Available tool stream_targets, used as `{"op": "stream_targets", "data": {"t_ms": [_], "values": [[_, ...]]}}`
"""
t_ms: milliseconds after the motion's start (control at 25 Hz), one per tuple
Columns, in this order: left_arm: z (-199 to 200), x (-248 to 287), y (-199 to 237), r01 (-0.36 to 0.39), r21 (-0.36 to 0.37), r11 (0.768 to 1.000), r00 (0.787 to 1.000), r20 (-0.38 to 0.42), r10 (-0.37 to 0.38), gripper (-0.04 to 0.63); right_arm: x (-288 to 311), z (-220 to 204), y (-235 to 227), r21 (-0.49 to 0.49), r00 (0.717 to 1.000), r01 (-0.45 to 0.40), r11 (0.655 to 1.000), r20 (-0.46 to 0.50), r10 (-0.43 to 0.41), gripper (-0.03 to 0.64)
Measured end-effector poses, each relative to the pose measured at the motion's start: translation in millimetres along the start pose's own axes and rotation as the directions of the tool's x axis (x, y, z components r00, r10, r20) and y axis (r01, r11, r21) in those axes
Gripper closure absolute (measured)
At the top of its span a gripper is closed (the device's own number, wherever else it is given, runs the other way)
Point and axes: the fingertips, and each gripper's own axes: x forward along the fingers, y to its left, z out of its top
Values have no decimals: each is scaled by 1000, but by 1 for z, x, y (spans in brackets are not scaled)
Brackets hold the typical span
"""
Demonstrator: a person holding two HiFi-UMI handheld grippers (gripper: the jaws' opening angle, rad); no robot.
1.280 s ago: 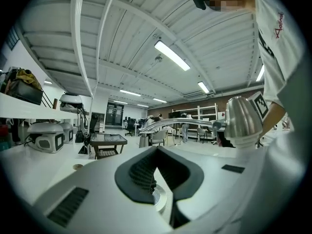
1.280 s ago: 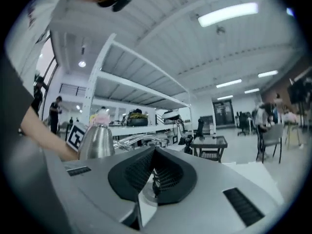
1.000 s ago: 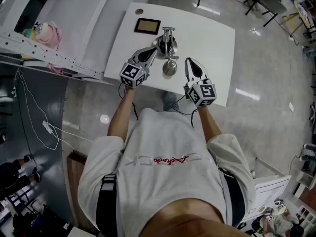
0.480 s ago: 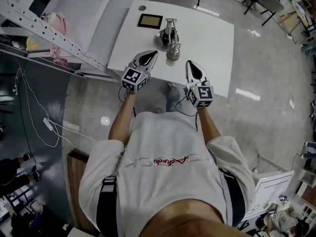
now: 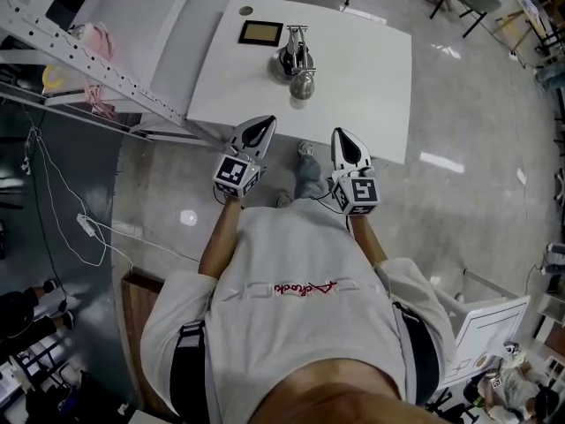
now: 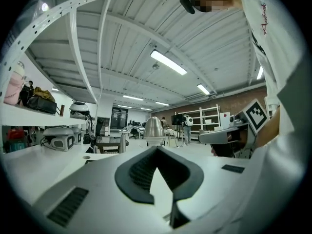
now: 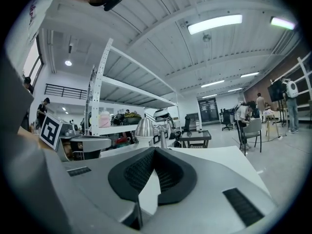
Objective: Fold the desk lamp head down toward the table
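Gripping: nothing. The left gripper (image 5: pixel 254 132) and right gripper (image 5: pixel 346 145) both have their fingers pressed together, with only air in front of them.
Where I stand: back from the counter (image 5: pixel 371 87), both grippers held level off its near edge, pointing at it.
Task's thing: the desk lamp (image 5: pixel 298 64) stands toward the far middle of the counter. Its lamp head (image 5: pixel 303 85) is on my side of the base, low, with the shade mouth facing down.
Progress, my guess: the fold looks done or close to it. I cannot tell whether the shade touches the counter.
Risk one: if more folding is needed, closed fingers can only push. A push on the smooth metal shade could slide off or shove the whole lamp along the counter.
Risk two: pressing on a joint already at its stop could tip the base.
Around: a framed panel (image 5: pixel 261 33) lies just beside the lamp on its far left. A shelving rack (image 5: pixel 79 51) runs along my left, holding a pink bottle (image 7: pixel 103 119). A cable (image 5: pixel 88 232) trails on the floor.
In the way: nothing lies between my fingers and the lamp. The rack's edge is near my left elbow's path.
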Motion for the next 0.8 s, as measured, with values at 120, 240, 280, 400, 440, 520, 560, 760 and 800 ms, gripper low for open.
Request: {"op": "stream_targets", "data": {"t_ms": [120,240,280,400,440,520,560,760,800], "values": [[-5,-11,-6,-8,5,1000,1000,-18,8,572,-15,-1,-1,3,1000,27,1000,0,-27,591],[-11,-14,-3,-20,-14,1000,1000,-23,20,572,-17,-2,-1,10,999,36,999,0,-36,591],[-12,-14,-1,-25,-21,999,999,-22,24,572,-16,-3,-2,9,999,36,999,-1,-36,591],[-13,-11,2,-33,-29,999,999,-22,33,572,-13,-3,-4,-3,999,31,1000,-7,-31,591],[-13,-10,3,-34,-28,999,999,-22,33,572,-12,-3,-5,-9,1000,29,1000,-9,-29,591],[-13,-8,5,-33,-25,999,999,-22,33,572,-10,-3,-6,-15,999,31,999,-10,-31,591],[-13,-8,6,-33,-24,999,999,-21,33,572,-9,-3,-7,-15,999,33,999,-10,-33,591],[-16,-5,4,-27,-23,999,999,-29,26,572,-9,-7,-6,-17,999,32,999,-21,-32,591],[-16,-5,4,-25,-24,999,999,-30,24,572,-8,-7,-5,-18,999,31,999,-23,-31,591]]}}
